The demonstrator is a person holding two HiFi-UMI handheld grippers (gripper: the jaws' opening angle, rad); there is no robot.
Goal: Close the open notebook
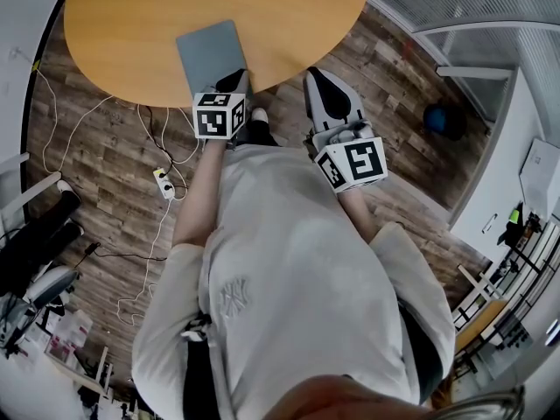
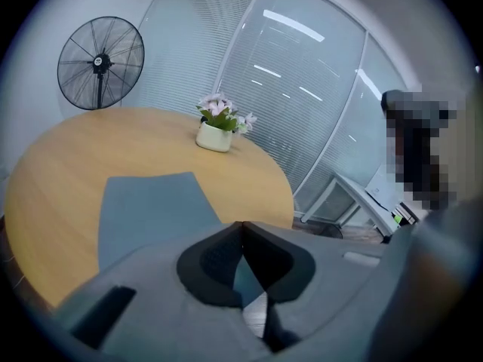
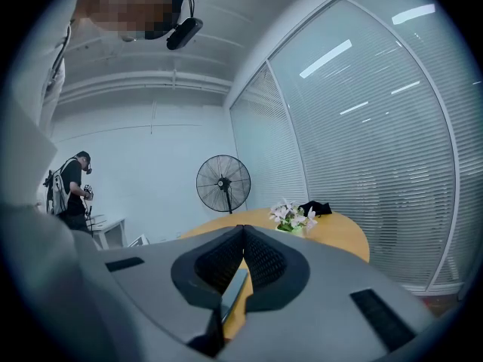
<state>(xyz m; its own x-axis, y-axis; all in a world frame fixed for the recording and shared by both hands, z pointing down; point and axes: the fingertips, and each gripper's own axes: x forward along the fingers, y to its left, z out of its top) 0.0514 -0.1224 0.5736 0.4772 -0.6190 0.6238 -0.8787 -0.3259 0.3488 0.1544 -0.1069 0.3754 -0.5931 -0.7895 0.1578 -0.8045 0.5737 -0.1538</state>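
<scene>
On table (image 1: 122, 33), notebook (image 1: 208, 52) corner behind left gripper (image 1: 236, 81).

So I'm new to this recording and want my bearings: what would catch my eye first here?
A grey notebook, closed and flat near the front of the round wooden table, stands out first. The left gripper, shut, is at its near edge; the right gripper, also shut, is by the table's rim. Farther back are potted flowers on the table and a standing fan.
</scene>
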